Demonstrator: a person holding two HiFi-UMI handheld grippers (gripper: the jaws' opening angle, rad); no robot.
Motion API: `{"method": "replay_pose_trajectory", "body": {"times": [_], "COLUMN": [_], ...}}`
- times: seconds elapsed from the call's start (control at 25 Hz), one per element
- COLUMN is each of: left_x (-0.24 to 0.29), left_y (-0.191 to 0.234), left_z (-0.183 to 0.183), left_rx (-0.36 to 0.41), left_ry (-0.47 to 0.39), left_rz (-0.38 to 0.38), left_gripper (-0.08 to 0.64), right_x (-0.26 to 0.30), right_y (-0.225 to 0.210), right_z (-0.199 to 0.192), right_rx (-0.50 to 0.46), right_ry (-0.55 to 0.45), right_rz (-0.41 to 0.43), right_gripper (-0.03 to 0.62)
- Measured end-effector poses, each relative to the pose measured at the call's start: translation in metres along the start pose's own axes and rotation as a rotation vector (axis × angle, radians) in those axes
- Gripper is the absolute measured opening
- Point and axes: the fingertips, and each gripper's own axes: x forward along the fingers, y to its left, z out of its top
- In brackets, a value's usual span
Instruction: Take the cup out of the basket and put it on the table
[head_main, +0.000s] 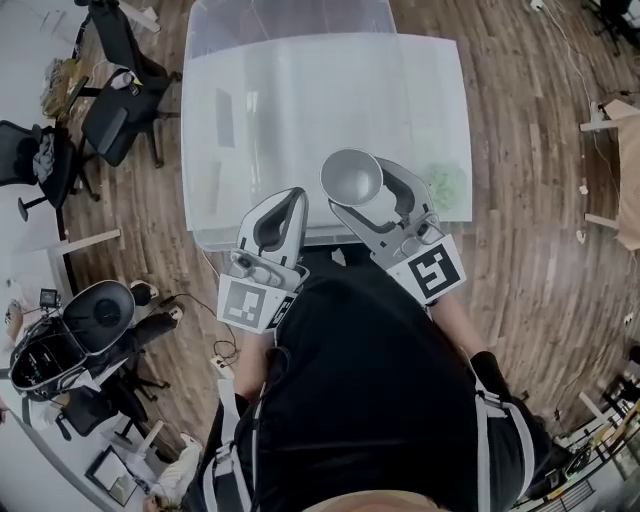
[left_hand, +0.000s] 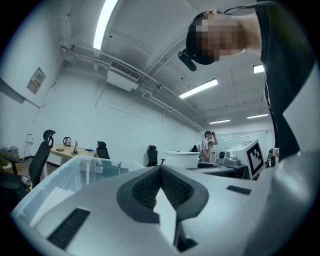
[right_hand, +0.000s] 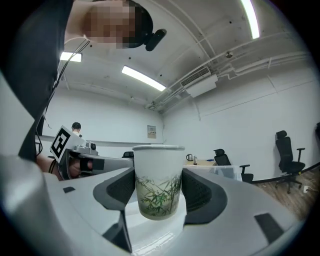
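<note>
Two grippers are held close in front of the person's chest, by the table's near edge. The right gripper (right_hand: 159, 192) has its jaws set narrow on the cup (right_hand: 158, 176), with a dark ribbed pad pressed to each side. The cup stands upright, white with a green bamboo print, and its rim rises above the pads. In the head view the cup's open mouth faces up and looks empty. It is held in the air over the near edge of the white table (head_main: 300, 100), not resting on it. The clear plastic basket (head_main: 290, 18) is at the far side of the table, well apart from the cup. The left gripper (left_hand: 161, 186) is just beside the right one, its jaws pressed together tip to tip with nothing between them. Wooden floor (head_main: 530, 250) surrounds the table, and black office chairs (head_main: 118, 108) stand off to the left
</note>
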Motion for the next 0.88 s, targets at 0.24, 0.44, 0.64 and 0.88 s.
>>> {"method": "replay_pose_trajectory", "body": {"times": [0.24, 0.44, 0.64, 0.88], "left_x": [-0.025, -0.047, -0.097, -0.179], "left_y": [-0.011, -0.022, -0.037, -0.063], "left_z": [-0.007, -0.010, -0.011, -0.019], "left_rx": [-0.004, 0.005, 0.017, 0.034], "left_ry": [0.010, 0.009, -0.010, -0.026], "left_rz": [0.003, -0.018, -0.050, -0.078], "left_gripper": [0.018, 0.018, 0.018, 0.018], "right_x": [-0.003, -0.014, -0.028, -0.055], "right_y": [0.023, 0.042, 0.089, 0.172], "right_z": [0.002, 0.004, 0.006, 0.006], "right_rx": [-0.036, -0.030, -0.038, -0.008], "right_ry": [-0.017, -0.027, -0.049, -0.079], "right_rz": [0.036, 0.016, -0.008, 0.000], "right_gripper": [0.298, 0.298, 0.298, 0.298]}}
